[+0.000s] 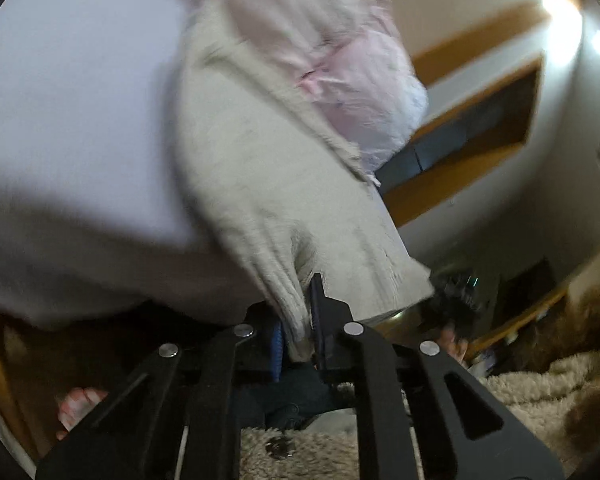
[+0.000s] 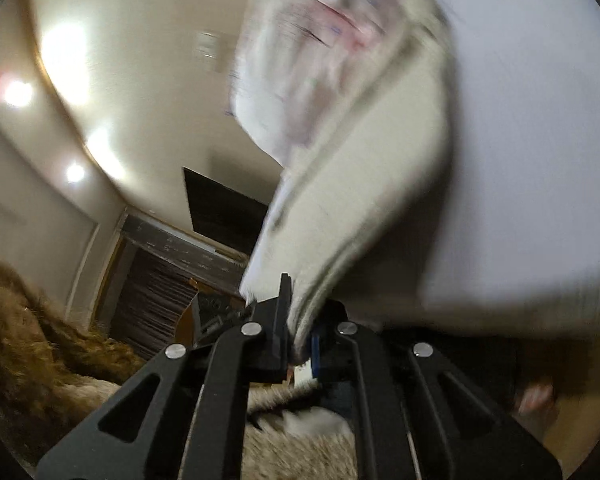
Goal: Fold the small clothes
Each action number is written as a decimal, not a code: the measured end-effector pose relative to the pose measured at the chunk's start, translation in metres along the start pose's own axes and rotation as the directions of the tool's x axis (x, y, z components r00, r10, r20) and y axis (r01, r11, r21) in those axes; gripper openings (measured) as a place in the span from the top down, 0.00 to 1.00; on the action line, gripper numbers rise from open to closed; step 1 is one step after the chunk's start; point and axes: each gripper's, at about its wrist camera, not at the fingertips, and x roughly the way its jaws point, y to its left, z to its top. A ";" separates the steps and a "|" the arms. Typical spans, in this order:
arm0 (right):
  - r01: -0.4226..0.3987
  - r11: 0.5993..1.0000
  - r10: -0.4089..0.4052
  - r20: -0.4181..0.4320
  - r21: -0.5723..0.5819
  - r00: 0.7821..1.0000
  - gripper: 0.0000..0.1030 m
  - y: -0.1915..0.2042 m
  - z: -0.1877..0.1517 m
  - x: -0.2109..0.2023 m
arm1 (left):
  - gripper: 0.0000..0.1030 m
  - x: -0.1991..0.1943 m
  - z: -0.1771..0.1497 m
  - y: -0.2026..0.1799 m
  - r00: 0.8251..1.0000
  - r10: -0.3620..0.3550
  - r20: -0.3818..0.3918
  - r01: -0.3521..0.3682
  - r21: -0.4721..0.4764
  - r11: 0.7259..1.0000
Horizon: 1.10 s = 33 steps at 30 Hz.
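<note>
The cream garment (image 1: 260, 168) is held up in the air between both tongs, its ribbed hem edge pinched and the cloth running up and away from the cameras toward the ceiling, long axis roughly vertical in both wrist views. A pink-and-white printed part (image 1: 356, 92) of it shows at the far upper end; motion blur hides any print or writing there. The left tongs (image 1: 300, 324) are closed down tight on a bunched fold of the hem. The right tongs (image 2: 298, 328) are likewise clamped on the hem (image 2: 340, 216), nearly fully closed. Below lies a shaggy beige rug (image 1: 540, 388), with brown fur (image 2: 24, 340) at left.
</note>
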 end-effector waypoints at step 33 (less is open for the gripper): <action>0.567 0.821 -0.523 0.491 0.070 0.697 0.03 -0.037 0.246 0.100 | 0.43 0.094 0.232 0.084 0.904 0.426 0.031 -0.411 -0.202 0.889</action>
